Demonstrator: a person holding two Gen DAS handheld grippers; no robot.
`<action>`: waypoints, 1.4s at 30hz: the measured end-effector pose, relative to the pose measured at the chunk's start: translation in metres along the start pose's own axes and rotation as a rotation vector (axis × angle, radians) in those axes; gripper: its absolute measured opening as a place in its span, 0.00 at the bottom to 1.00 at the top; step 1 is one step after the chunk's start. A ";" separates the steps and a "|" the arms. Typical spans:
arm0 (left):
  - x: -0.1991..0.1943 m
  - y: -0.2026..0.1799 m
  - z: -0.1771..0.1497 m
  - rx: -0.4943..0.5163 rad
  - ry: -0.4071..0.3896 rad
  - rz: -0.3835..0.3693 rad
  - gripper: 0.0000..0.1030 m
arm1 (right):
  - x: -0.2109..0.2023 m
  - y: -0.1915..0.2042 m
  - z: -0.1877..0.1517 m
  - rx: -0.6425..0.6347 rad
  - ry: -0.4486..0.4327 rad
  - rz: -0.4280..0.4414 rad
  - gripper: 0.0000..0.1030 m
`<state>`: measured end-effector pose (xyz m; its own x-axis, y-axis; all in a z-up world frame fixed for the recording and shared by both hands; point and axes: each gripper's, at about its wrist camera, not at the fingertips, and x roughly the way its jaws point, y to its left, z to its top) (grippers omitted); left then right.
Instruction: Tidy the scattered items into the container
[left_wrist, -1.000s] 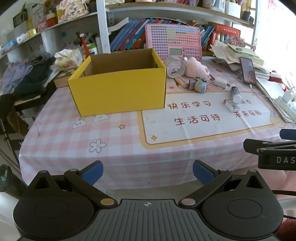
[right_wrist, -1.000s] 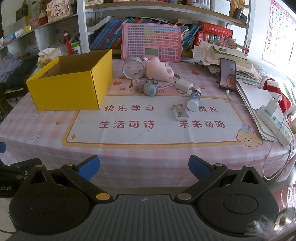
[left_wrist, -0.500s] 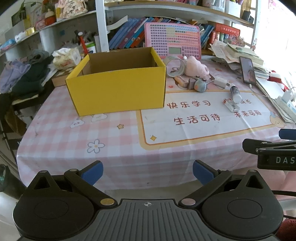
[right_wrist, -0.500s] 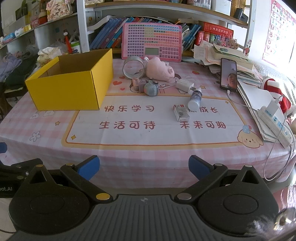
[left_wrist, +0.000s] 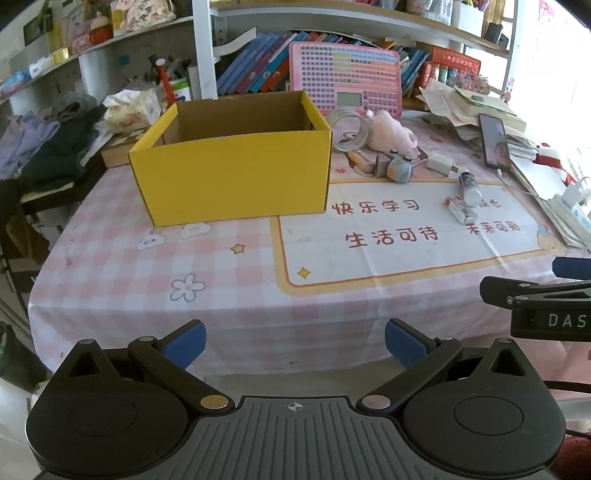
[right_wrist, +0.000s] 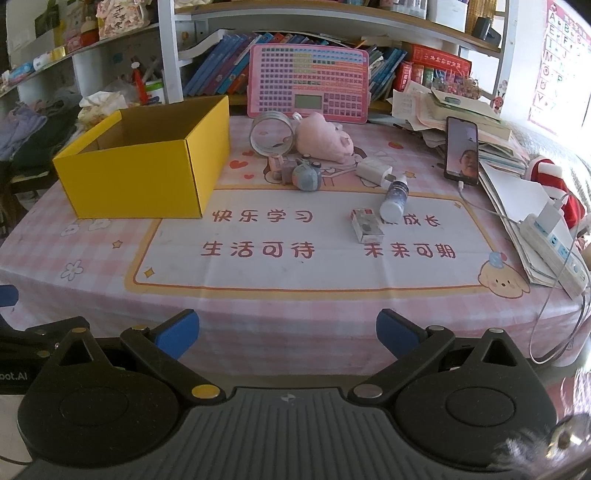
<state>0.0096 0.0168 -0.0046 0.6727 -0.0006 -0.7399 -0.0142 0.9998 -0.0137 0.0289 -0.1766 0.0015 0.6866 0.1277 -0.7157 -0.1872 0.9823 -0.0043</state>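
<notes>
Since the earlier frames the left tool's view has drifted slightly, so the yellow box (left_wrist: 236, 162) sits a little further right and nearer; the items have not moved. From the left wrist, the left tool (left_wrist: 294, 341) is spread wide and empty short of the tabletop (left_wrist: 147, 280). The open-topped box stands on the left, its brown inside bare as far as visible. The right tool's finger (left_wrist: 532, 291) shows at the right edge.

From the right wrist, the right tool (right_wrist: 287, 330) is likewise spread, holding nothing. This view shows more plainly the tape ring (right_wrist: 272, 134), pink plush (right_wrist: 323, 138), white charger (right_wrist: 375, 171), small bottle (right_wrist: 394, 197) and little carton (right_wrist: 366, 226) lying outside the box.
</notes>
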 end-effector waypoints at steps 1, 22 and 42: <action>0.000 0.000 0.000 0.001 -0.001 -0.005 1.00 | 0.000 0.000 0.000 0.000 -0.001 0.000 1.00; 0.018 -0.042 0.028 0.091 -0.084 -0.137 1.00 | 0.007 -0.039 0.020 0.032 -0.054 -0.018 0.87; 0.110 -0.135 0.103 0.273 -0.086 -0.227 0.96 | 0.096 -0.134 0.088 0.171 0.003 -0.004 0.65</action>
<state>0.1620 -0.1164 -0.0145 0.6958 -0.2331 -0.6793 0.3328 0.9428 0.0174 0.1819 -0.2840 -0.0051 0.6854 0.1231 -0.7177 -0.0618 0.9919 0.1111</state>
